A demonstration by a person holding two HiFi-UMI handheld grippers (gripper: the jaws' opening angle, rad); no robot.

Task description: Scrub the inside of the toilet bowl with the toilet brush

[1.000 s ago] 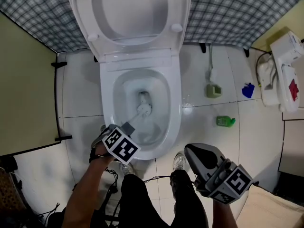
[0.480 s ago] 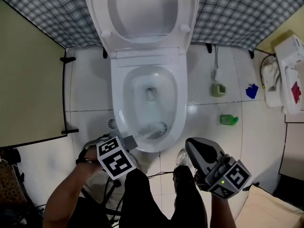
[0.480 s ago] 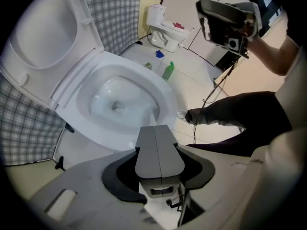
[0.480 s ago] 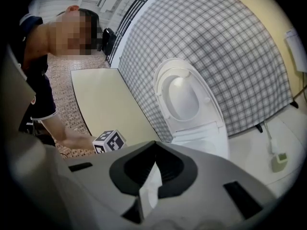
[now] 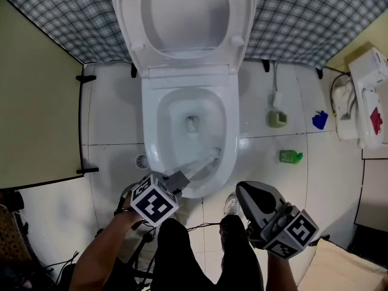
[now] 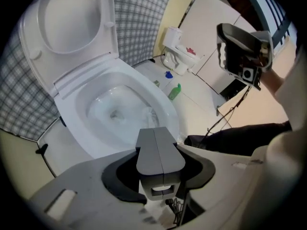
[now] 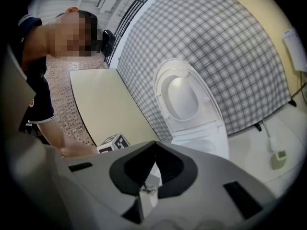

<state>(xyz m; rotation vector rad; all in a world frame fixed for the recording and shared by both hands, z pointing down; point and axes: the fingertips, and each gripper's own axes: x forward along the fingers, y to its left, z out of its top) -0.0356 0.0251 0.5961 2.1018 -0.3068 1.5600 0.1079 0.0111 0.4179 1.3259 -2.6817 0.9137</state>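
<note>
Left gripper point(image 5: 180, 178): fingers clamped the brush point(image 5: 209, 158), which pressed the 4 o'clock wall of the bowl point(image 5: 159, 126) to scrub.
Right gripper point(image 5: 250, 191): fingers closed, empty, aside.

A checked grey cloth point(image 5: 303, 17) spans the head view from 10 to 2 o'clock, and a beige panel point(image 5: 36, 114) fills 9 o'clock. On the white tiled floor point(image 5: 109, 114) toward 3 o'clock, a green bottle point(image 5: 290, 156) lies on its side. Just above it are a small blue object point(image 5: 319, 120) and what looks like a grey-green cup point(image 5: 277, 119). A white appliance point(image 5: 367, 99) with a red mark sits at the 3 o'clock edge, and a round drain point(image 5: 141, 161) at 8 o'clock
</note>
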